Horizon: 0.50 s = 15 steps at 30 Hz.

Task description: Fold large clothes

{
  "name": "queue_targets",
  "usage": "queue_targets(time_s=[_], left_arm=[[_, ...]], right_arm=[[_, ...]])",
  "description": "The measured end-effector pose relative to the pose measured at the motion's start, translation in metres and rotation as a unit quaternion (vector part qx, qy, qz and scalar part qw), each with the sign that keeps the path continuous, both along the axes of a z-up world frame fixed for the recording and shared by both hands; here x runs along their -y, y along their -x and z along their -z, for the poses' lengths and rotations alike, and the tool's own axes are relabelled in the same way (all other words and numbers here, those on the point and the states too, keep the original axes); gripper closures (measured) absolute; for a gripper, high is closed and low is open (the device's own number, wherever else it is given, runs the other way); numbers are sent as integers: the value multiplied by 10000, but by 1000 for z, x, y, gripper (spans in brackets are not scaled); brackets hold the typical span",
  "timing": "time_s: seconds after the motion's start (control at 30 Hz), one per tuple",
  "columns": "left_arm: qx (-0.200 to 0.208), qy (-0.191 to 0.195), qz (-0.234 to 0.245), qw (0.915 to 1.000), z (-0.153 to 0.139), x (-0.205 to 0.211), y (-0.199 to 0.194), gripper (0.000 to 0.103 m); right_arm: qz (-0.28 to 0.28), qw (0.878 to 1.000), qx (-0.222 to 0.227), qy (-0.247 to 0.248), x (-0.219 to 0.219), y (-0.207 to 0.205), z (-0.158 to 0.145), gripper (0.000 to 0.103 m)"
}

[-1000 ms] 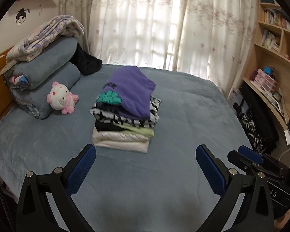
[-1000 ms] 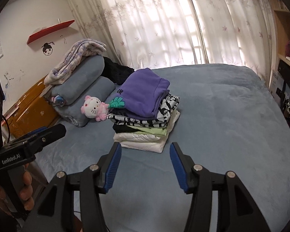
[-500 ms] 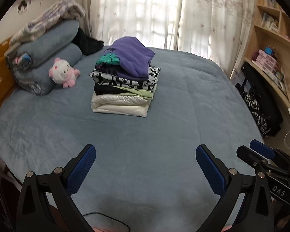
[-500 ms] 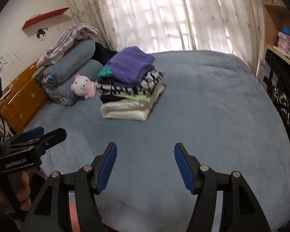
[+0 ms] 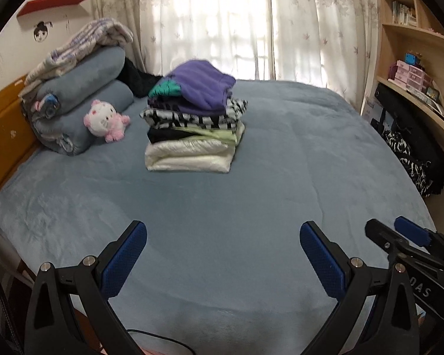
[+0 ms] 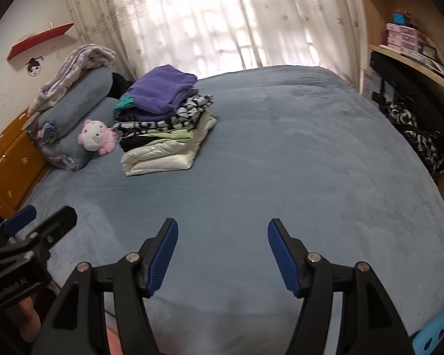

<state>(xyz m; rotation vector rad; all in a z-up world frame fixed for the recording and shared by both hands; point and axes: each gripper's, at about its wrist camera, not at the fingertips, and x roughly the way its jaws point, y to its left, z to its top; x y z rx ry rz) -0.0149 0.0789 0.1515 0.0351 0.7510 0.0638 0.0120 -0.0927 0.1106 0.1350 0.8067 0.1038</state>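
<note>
My left gripper (image 5: 223, 254) and right gripper (image 6: 222, 254) hang spread and empty over the blue bedspread (image 5: 251, 192); the right's jaws have just been widening. Farther on, the stack of folded clothes (image 5: 194, 124), purple on top, sits beside a pink plush toy (image 5: 106, 119). Curtains (image 5: 236, 20) glow behind. The stack looks lower in frame than half a second ago.

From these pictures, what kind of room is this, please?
Most likely a bedroom in a home. A wide bed with a blue cover fills the view, rolled bedding and a plush toy lie by its headboard, and curtains cover the window behind it.
</note>
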Motion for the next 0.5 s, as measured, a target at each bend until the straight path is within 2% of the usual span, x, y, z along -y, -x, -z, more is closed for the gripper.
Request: queue_targets(time_s=[0.17,0.5], left_arm=[[-313,189,-7,9993,26,0,-12,0],[-483,230,38,9986,47,4,-19,0]], right_arm=[[56,9998,8,194,1,2,9,39],[44,9998,-114,163,2,1,24,39]])
